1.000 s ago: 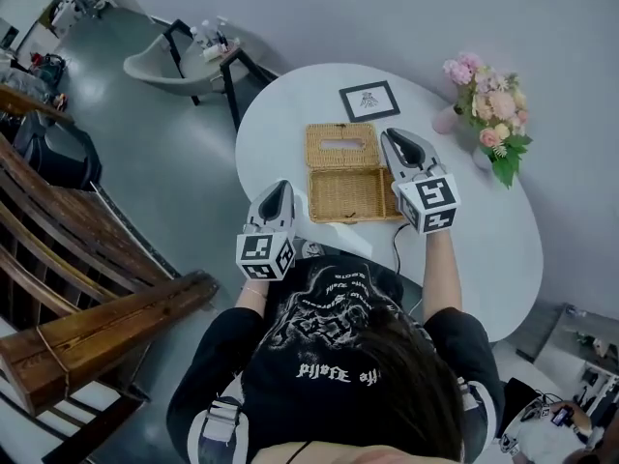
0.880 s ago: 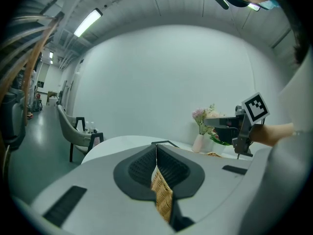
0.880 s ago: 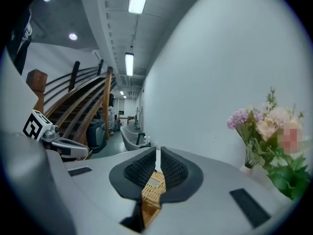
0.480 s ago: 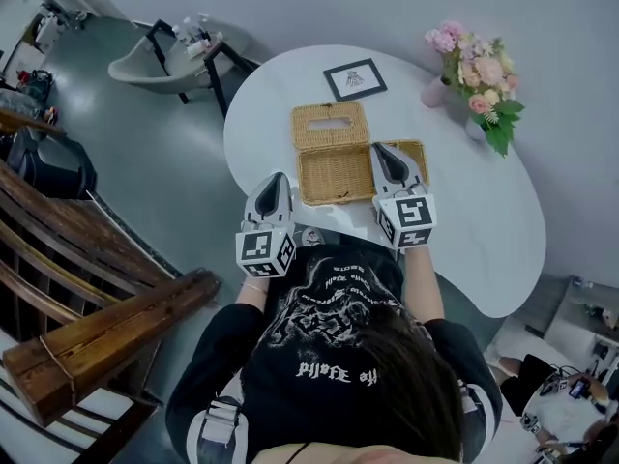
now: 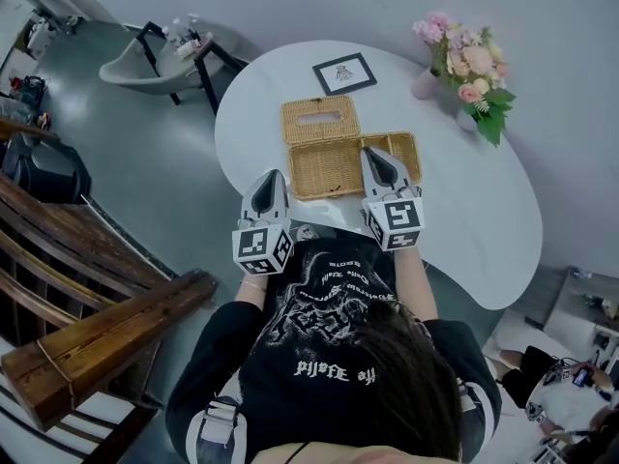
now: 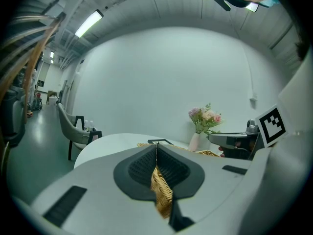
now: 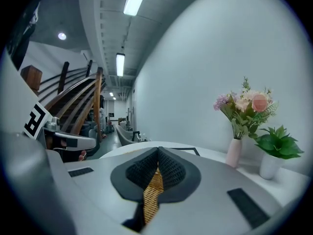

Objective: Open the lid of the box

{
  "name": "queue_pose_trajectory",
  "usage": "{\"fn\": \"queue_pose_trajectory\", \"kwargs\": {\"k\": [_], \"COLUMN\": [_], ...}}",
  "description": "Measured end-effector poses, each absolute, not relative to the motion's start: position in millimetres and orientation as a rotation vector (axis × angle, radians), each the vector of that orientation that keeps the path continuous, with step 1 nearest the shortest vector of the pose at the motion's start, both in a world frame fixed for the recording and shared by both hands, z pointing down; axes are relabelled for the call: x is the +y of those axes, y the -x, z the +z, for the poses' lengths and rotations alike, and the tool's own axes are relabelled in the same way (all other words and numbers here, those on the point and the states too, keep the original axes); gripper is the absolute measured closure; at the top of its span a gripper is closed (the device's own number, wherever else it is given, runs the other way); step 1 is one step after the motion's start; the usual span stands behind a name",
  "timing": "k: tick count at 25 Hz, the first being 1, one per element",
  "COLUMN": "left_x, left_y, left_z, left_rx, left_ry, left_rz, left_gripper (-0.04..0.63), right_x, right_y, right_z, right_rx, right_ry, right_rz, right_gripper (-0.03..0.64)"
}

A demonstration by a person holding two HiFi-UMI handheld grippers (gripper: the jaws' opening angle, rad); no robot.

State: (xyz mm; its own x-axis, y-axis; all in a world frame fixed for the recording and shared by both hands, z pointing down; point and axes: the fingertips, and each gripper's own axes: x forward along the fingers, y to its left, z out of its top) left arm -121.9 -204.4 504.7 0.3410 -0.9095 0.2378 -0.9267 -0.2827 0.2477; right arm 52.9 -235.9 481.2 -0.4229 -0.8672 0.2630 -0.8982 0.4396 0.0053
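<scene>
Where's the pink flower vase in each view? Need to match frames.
Head view: pink flower vase is upper right, near the far edge of the table.
Left gripper view: vase is right of centre, at mid-height.
Right gripper view: vase is right of centre, just left of a white pot.
Shared landmark: framed card, left of the vase in all three views.

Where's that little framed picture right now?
In the head view, the framed picture lies on the table's far side, beyond the wicker box and left of the pink vase.
</scene>
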Motion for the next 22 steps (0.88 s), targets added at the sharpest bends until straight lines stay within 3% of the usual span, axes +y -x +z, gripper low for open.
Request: {"fn": "queue_pose_trajectory", "kwargs": {"k": [22], "left_x": [-240], "left_y": [123], "left_z": [530], "left_rx": [-1.560], "left_ry": [-2.168], "left_rz": [0.129], "left_gripper": [0.572], "right_x": [-253], "right_y": [-64], "right_z": [499], "right_rx": [-2.440], "right_ry": [-1.522], "right_rz": [0.214], "right_gripper": [0.592]}}
